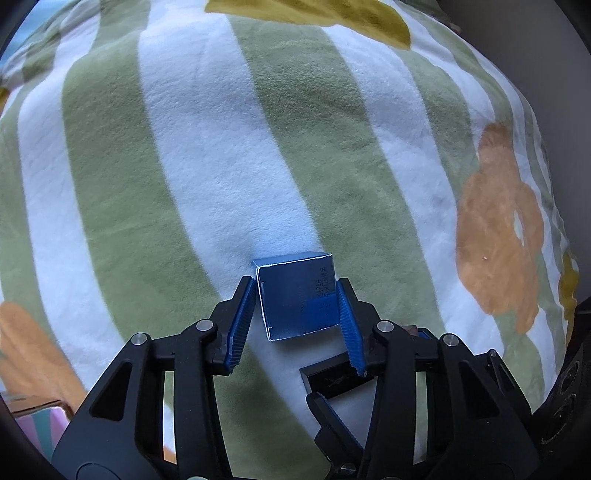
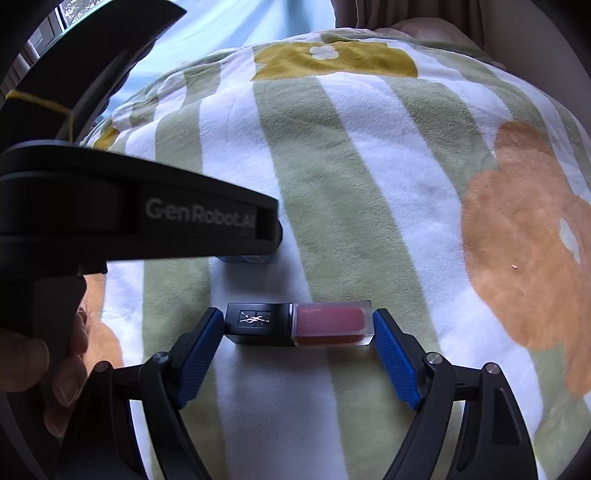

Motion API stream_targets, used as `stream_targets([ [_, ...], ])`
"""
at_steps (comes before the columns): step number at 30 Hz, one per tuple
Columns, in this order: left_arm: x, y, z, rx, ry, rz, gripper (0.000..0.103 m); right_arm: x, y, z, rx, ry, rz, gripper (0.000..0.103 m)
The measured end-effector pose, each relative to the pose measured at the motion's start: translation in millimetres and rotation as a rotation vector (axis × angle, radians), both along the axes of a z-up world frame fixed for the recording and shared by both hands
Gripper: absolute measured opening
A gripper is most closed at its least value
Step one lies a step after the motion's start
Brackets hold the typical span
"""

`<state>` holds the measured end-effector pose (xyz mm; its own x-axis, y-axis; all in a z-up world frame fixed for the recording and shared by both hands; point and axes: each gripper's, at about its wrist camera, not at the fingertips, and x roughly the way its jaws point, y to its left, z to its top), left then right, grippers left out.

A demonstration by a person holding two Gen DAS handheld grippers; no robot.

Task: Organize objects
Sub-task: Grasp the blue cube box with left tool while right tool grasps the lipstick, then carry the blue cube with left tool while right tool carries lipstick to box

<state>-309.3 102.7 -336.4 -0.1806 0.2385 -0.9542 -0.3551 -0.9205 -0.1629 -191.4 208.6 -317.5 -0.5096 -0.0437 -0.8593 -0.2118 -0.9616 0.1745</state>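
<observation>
In the left wrist view my left gripper (image 1: 295,291) is shut on a small blue box (image 1: 297,297), its blue pads pressed on the box's two sides just above the striped blanket (image 1: 184,166). In the right wrist view my right gripper (image 2: 298,325) is shut endwise on a lip-gloss tube (image 2: 299,324) with a black cap and a clear red body, lying sideways on the blanket (image 2: 369,166). The tube's black cap (image 1: 332,380) and my right gripper's finger show below the box. A bit of the blue box (image 2: 245,259) peeks under my left gripper's body (image 2: 129,214).
The blanket has green and white stripes with orange (image 2: 524,258) and mustard (image 2: 332,59) flower prints. A pastel striped box (image 1: 37,417) sits at the lower left. A hand (image 2: 44,369) holds the left gripper's handle. Light blue sheet (image 2: 221,26) lies beyond the blanket.
</observation>
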Motion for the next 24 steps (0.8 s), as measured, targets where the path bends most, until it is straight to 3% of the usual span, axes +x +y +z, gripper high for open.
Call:
stream_targets([
  [2, 1, -2, 4, -0.009, 0.008, 0.014, 0.040, 4, 3, 6, 0.005, 0.001, -0.005, 0.077],
  [3, 2, -3, 6, -0.007, 0.010, 0.017, 0.040, 5, 4, 9, 0.009, -0.001, -0.004, 0.052],
  [4, 2, -5, 9, -0.003, 0.011, 0.022, 0.040, 5, 7, 11, -0.006, -0.015, 0.005, 0.045],
  [7, 3, -9, 21, 0.006, 0.017, 0.041, 0.039, 3, 14, 12, -0.028, -0.077, 0.009, 0.042],
  [11, 9, -12, 37, 0.009, 0.033, 0.044, 0.039, 15, 21, 16, -0.049, -0.028, -0.010, 0.043],
  [13, 15, -6, 43, 0.011, 0.042, 0.046, 0.039, 19, 23, 15, -0.070, -0.014, -0.018, 0.051],
  [15, 11, -12, 48, 0.018, 0.056, 0.056, 0.039, 16, 19, 18, -0.073, -0.005, -0.032, 0.080],
  [19, 10, -21, 50, 0.026, 0.067, 0.081, 0.039, 5, 11, 24, -0.039, 0.020, -0.048, 0.086],
  [21, 11, -33, 52, 0.029, 0.069, 0.104, 0.039, 0, 5, 21, -0.017, 0.007, -0.052, 0.094],
  [24, 11, -46, 55, 0.034, 0.073, 0.133, 0.039, -7, -4, 16, 0.013, 0.019, -0.036, 0.095],
])
